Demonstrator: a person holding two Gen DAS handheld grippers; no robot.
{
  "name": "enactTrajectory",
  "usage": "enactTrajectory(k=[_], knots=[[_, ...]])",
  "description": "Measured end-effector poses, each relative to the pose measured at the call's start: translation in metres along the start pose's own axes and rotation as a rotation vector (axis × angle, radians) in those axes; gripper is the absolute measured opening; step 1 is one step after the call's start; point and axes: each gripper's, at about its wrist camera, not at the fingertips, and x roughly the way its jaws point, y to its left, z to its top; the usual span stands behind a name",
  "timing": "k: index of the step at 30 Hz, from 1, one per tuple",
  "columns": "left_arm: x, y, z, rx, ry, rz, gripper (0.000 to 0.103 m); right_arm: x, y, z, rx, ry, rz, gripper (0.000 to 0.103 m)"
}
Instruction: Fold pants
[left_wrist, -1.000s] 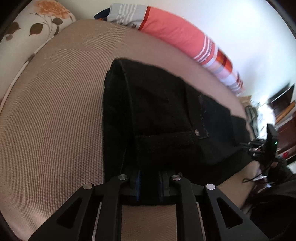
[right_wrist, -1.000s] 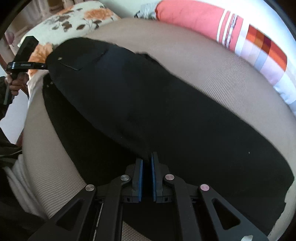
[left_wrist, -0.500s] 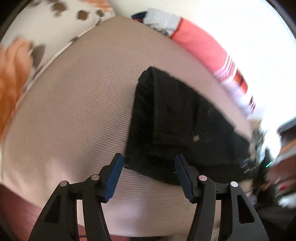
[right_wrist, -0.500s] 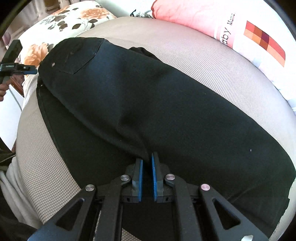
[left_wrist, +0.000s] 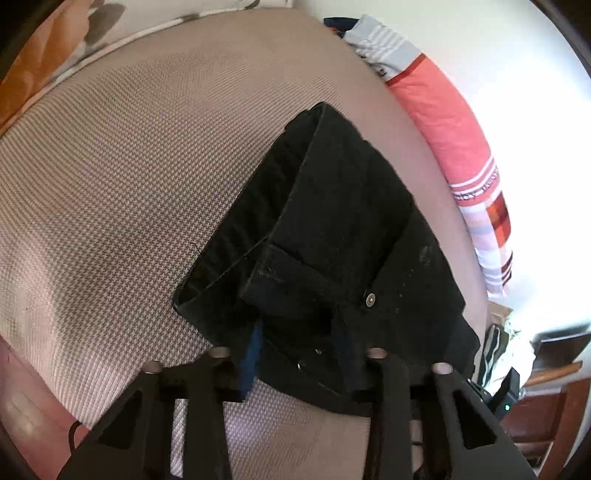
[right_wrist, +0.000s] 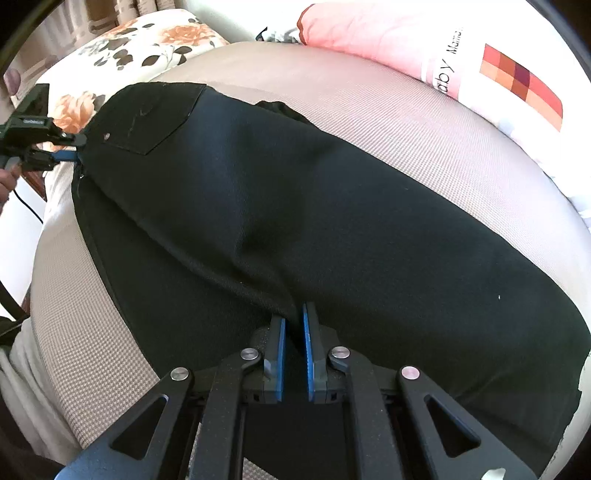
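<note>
Black pants (left_wrist: 351, 206) lie folded lengthwise on the beige bed cover (left_wrist: 129, 166), waistband nearest the left wrist camera, a metal button showing. My left gripper (left_wrist: 297, 343) straddles the waistband corner. Its jaws are closing with the thick fabric filling the gap between the blue pads. In the right wrist view the pants (right_wrist: 332, 206) stretch away toward that left gripper (right_wrist: 68, 153), which pinches the waist edge by the back pocket. My right gripper (right_wrist: 293, 332) is shut on a raised ridge of cloth partway down the leg.
A pink striped pillow (left_wrist: 454, 122) lies along the bed's far side, also the pillow (right_wrist: 388, 40) in the right view. A floral pillow (right_wrist: 140, 48) sits at the head end. Dark wooden furniture (left_wrist: 546, 406) stands past the bed edge. A hand (right_wrist: 5, 181) holds the left gripper.
The left gripper let go of the waistband, opened wide, rolled, and has closed around the waistband corner again. The right gripper kept its pinch and barely moved.
</note>
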Motion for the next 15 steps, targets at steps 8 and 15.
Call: enactTrajectory(k=[8,15], knots=[[-0.025,-0.022,0.007,0.17,-0.017,0.029,0.016,-0.052,0.013,-0.008,-0.013,-0.047,0.014,0.008],[-0.011,-0.019,0.009,0.282,0.02,0.149,0.016,-0.033,0.04,-0.027,-0.074,0.054,0.068,0.008]])
